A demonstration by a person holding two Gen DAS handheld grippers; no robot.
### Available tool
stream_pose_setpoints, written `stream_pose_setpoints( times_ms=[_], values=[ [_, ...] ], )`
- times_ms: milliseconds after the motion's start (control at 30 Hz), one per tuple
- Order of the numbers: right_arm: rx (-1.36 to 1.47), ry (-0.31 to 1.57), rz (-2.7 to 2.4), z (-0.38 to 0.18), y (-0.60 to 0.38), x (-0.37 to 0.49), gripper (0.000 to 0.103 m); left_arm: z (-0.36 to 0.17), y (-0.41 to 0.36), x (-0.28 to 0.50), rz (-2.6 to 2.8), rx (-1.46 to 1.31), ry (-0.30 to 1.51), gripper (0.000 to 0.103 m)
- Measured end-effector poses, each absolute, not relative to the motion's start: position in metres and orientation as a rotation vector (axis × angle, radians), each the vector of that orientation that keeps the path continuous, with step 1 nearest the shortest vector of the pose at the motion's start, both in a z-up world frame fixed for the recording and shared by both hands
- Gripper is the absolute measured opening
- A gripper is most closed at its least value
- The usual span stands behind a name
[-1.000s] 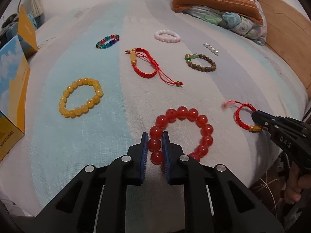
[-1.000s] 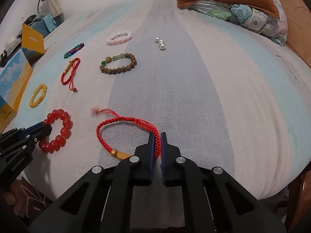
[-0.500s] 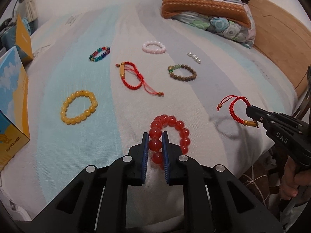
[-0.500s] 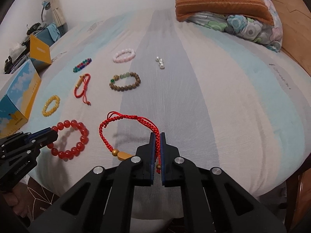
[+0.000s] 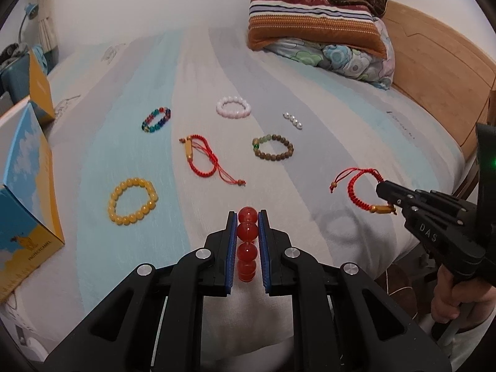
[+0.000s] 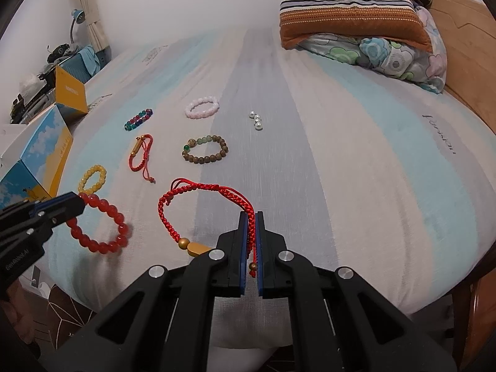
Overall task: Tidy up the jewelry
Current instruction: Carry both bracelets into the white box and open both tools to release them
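Observation:
My left gripper [image 5: 247,214] is shut on a red bead bracelet [image 5: 247,232] and holds it in the air above the bed's front edge; it also shows in the right wrist view [image 6: 102,228]. My right gripper [image 6: 251,215] is shut on a red cord bracelet [image 6: 198,190] with a gold charm, also lifted off the bed; it hangs at the right in the left wrist view [image 5: 359,186]. On the bed lie a yellow bead bracelet [image 5: 131,197], another red cord bracelet [image 5: 201,161], a brown bead bracelet [image 5: 272,150], a pink bracelet [image 5: 233,108], a multicolour bracelet [image 5: 156,120] and a string of pearls [image 5: 293,120].
A blue and yellow box [image 5: 24,192] stands at the left edge of the striped bed [image 5: 356,117]. Folded blankets and pillows [image 5: 316,28] lie at the far right by the wooden headboard [image 5: 440,62].
Both grippers have lifted their bracelets off the bed and drawn back. The red bead bracelet now hangs edge-on between the left fingers.

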State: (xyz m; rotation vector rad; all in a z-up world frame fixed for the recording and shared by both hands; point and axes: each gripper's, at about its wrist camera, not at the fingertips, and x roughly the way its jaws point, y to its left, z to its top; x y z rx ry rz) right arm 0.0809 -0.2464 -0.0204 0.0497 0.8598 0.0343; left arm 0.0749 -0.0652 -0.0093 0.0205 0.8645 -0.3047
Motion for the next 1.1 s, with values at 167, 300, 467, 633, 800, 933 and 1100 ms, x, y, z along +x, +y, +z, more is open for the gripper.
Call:
stream_pose_setpoints(
  times_ms=[167, 300, 467, 633, 800, 933, 1100],
  values=[
    [0.056, 0.866, 0.042, -0.017, -0.245, 0.084, 0.004, -0.001, -0.063, 0.077, -0.288, 0.028, 0.856, 0.013],
    [0.054, 0.854, 0.047, -0.009, -0.242, 0.086, 0.004, 0.009, -0.059, 0.078, -0.280, 0.033, 0.835, 0.013],
    [0.037, 0.826, 0.054, 0.006, -0.233, 0.093, 0.004, 0.028, -0.051, 0.084, -0.269, 0.029, 0.800, 0.013],
    [0.026, 0.802, 0.071, 0.022, -0.221, 0.103, 0.004, 0.052, -0.038, 0.093, -0.243, 0.033, 0.758, 0.013],
    [0.023, 0.785, 0.101, 0.040, -0.204, 0.116, 0.004, 0.076, -0.022, 0.102, -0.209, 0.033, 0.718, 0.013],
    [0.015, 0.774, 0.122, 0.053, -0.186, 0.127, 0.004, 0.094, -0.008, 0.107, -0.179, 0.042, 0.687, 0.013],
    [0.008, 0.762, 0.158, 0.069, -0.157, 0.139, 0.004, 0.107, 0.014, 0.109, -0.152, 0.044, 0.668, 0.013]
  ],
)
